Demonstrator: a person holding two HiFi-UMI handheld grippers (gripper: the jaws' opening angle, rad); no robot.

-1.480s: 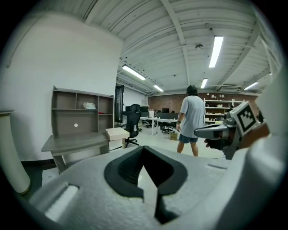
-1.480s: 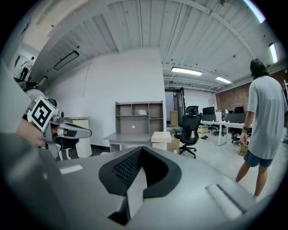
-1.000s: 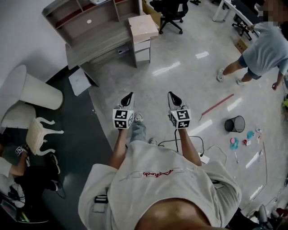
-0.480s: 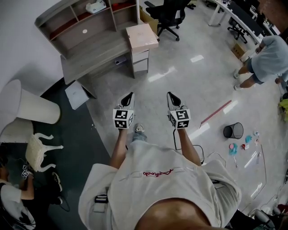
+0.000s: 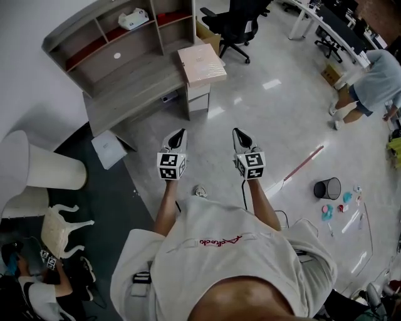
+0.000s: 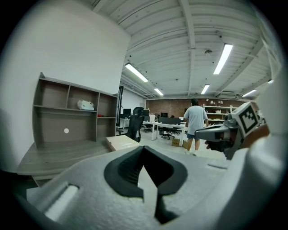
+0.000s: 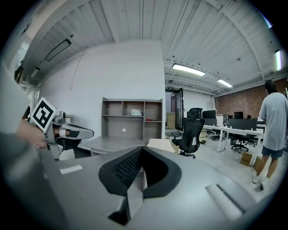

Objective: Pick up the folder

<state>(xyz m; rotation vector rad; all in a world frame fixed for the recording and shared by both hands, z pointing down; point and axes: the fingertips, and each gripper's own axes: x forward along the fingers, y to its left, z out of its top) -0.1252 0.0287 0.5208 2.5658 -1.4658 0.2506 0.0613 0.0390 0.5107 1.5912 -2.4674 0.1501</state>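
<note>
My left gripper (image 5: 180,133) and right gripper (image 5: 240,133) are held side by side at chest height, both shut and holding nothing. They point toward a grey desk with a shelf unit (image 5: 119,75) that stands some way ahead. Beside the desk is a small drawer cabinet with a flat pale pink top (image 5: 200,63). Flat red items (image 5: 172,17) lie in the shelf compartments; I cannot tell which thing is the folder. The left gripper view shows its jaws (image 6: 143,148) meeting, the desk (image 6: 67,152) beyond. In the right gripper view the jaws (image 7: 142,150) are closed too.
A white object (image 5: 133,19) sits on the shelf. A black office chair (image 5: 235,22) stands behind the cabinet, a white box (image 5: 108,149) on the floor by the desk. A white cylinder (image 5: 44,169) lies left. A black bin (image 5: 328,188) and a person (image 5: 369,81) are right.
The desk, cabinet and chair have come nearer and lower in the head view as I walk toward them. Both grippers stay shut, side by side.
</note>
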